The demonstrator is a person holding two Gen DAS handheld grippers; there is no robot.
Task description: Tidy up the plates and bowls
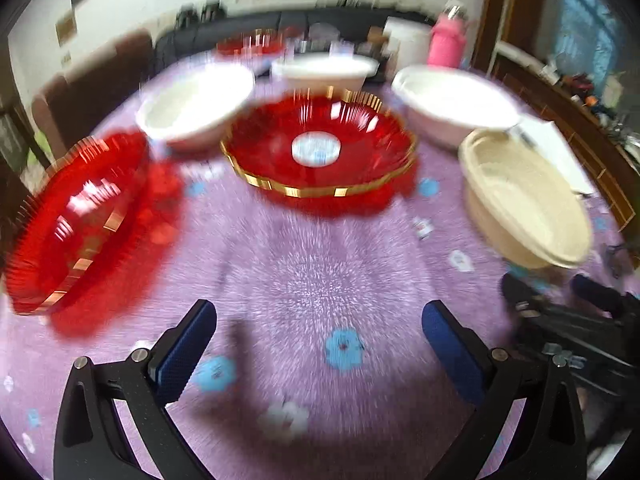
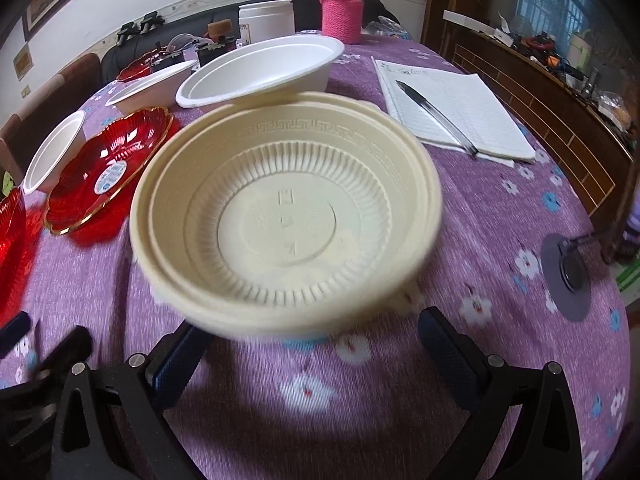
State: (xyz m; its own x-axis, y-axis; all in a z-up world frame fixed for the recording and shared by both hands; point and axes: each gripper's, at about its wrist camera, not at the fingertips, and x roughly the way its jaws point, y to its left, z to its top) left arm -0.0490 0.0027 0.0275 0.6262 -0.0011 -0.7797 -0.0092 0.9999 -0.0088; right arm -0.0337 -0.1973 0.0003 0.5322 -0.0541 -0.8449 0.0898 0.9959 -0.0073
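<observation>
A cream ribbed plastic bowl (image 2: 288,216) sits on the purple floral tablecloth (image 2: 500,208), straight ahead of my right gripper (image 2: 316,340). That gripper is open, and the bowl's near rim overlaps its left fingertip. My left gripper (image 1: 320,332) is open over bare cloth and holds nothing. Beyond it lies a red gold-rimmed plate (image 1: 320,148), with a second red plate (image 1: 76,220) tilted at the left. White foam bowls (image 1: 196,100) (image 1: 452,100) stand behind them. The cream bowl (image 1: 524,196) shows at the right. The left view is motion-blurred.
An open notebook with a pen (image 2: 452,108) lies at the right. A pink-sleeved bottle (image 2: 342,12) and a white jar (image 2: 266,20) stand at the far edge. A grey disc (image 2: 568,276) lies near the table's right edge. A wooden sideboard (image 2: 560,92) runs along the right.
</observation>
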